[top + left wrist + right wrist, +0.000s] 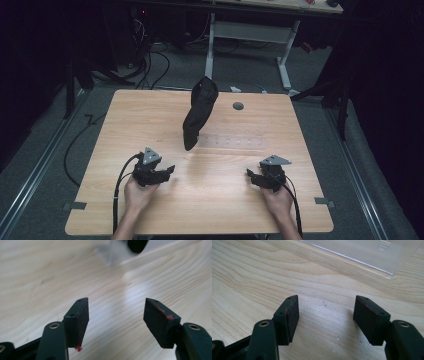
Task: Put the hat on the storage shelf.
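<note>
While limp, dark pouch (199,116) on wood-grain.

Bare wood of the desk (150,120) ahead of the left tool (167,172) and the right tool (252,176), with open room between the two. Farther in, a dark upright bag (199,112) at mid-desk blocking the straight line, beside a flat clear sheet (235,139) lying low.
</note>
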The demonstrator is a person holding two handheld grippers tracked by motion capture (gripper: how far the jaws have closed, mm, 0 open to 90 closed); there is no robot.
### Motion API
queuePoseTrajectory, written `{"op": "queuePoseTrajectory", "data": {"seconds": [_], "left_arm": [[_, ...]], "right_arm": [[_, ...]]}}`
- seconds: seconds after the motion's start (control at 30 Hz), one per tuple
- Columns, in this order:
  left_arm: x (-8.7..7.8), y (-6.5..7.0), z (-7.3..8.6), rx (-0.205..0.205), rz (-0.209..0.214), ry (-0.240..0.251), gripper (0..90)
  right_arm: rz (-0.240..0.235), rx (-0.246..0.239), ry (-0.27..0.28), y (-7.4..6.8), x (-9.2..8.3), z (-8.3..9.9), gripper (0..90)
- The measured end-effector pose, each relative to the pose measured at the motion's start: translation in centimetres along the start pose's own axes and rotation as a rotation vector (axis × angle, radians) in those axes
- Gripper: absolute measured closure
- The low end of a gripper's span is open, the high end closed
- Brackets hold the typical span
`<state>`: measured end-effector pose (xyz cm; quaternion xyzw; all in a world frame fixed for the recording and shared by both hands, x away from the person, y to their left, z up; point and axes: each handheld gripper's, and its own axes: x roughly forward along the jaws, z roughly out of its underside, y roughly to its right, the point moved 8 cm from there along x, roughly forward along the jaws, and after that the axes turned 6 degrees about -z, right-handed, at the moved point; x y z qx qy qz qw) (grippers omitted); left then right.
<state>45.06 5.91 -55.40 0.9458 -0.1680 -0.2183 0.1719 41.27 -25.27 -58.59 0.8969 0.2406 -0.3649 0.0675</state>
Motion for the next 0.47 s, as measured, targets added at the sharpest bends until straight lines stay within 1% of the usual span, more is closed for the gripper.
{"op": "queuePoseTrajectory", "data": {"seconds": [0.03,0.07,0.1,0.13,0.17,0.2,0.23,0.47], "left_arm": [[0.0,0.0,0.0,0.000,0.000,0.000,37.2],[0.2,-0.5,0.3,0.009,-0.020,0.000,37.2],[0.4,-1.3,0.7,0.018,-0.049,0.004,36.6],[0.4,-1.3,0.7,0.018,-0.049,0.004,36.6],[0.6,-1.7,1.2,0.033,-0.065,0.001,36.6],[0.6,-1.7,1.2,0.025,-0.058,0.008,35.7],[0.5,-1.8,1.1,0.019,-0.065,0.011,35.7],[0.5,-1.9,1.2,0.018,-0.066,0.010,35.1]], "right_arm": [[0.000,0.000,0.000,0.0,0.0,0.0,37.6],[0.000,0.000,0.000,0.0,0.0,0.0,37.6],[0.000,0.000,0.000,0.0,0.0,0.0,37.6],[0.000,0.000,0.000,0.0,0.0,0.0,37.6],[0.000,0.001,0.000,0.0,0.0,0.0,37.6],[0.000,0.000,0.000,0.0,0.0,0.0,37.6],[0.000,0.001,0.000,0.0,0.0,0.0,37.6],[0.000,0.002,0.000,0.0,0.0,0.0,37.6]]}}
